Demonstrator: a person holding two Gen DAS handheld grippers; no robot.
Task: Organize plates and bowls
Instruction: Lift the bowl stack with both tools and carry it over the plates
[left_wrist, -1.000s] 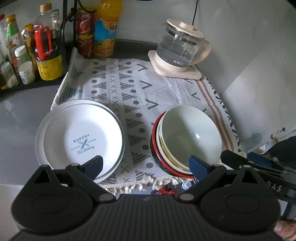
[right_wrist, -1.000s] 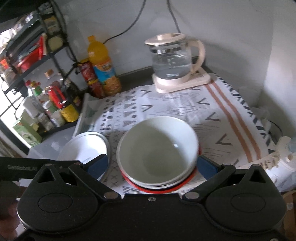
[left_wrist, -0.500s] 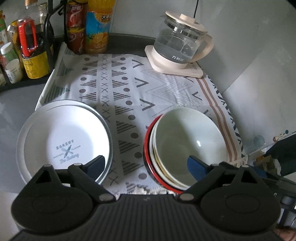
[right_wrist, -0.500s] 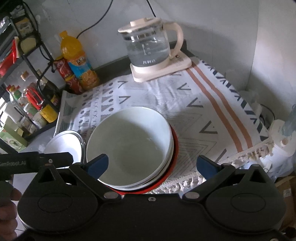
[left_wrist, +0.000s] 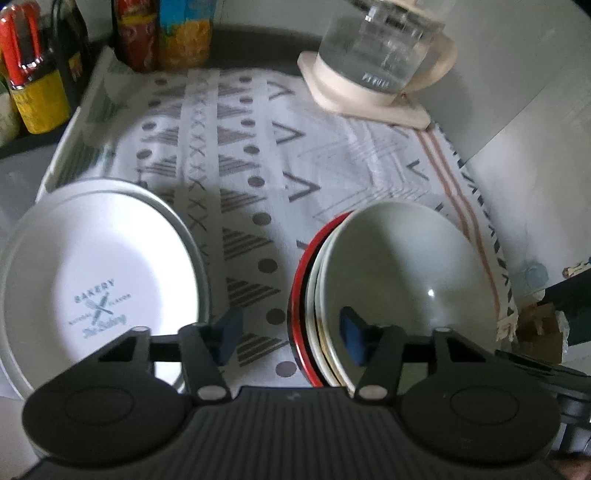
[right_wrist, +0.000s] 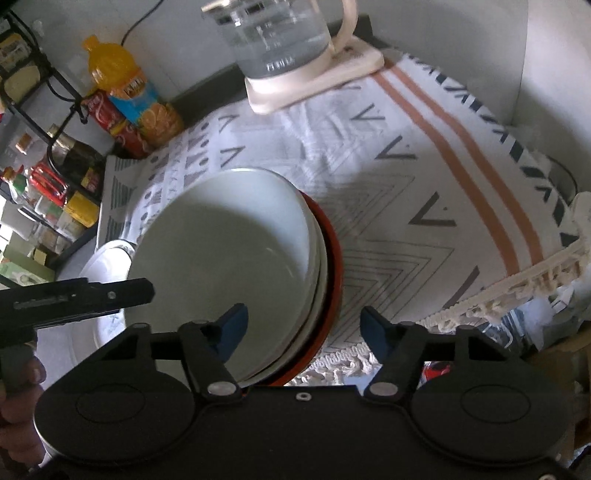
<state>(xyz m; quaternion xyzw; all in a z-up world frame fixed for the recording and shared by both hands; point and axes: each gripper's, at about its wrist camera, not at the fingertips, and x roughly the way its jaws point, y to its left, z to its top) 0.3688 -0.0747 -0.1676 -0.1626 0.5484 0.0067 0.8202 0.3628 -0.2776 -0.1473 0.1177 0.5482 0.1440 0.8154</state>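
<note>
A stack of bowls (left_wrist: 399, 273), pale ones nested in a red-rimmed one, sits on the patterned cloth (left_wrist: 258, 155); it also shows in the right wrist view (right_wrist: 236, 258). A stack of white plates (left_wrist: 92, 273) with "BAKERY" print lies to its left, partly visible in the right wrist view (right_wrist: 110, 254). My left gripper (left_wrist: 290, 338) is open, its jaws on either side of the bowls' left rim. My right gripper (right_wrist: 303, 330) is open, its jaws on either side of the bowls' right rim.
A glass kettle (left_wrist: 376, 48) on a cream base stands at the back right. Bottles and cans (right_wrist: 122, 99) and a wire rack (right_wrist: 33, 110) line the back left. The cloth's fringed edge (right_wrist: 517, 284) hangs over the counter's front. A wall (left_wrist: 535, 110) stands to the right.
Both grippers have moved forward and down toward the bowl stack. Their jaws have narrowed and now straddle the stack's left and right rims. Bowls and plates have not moved.
</note>
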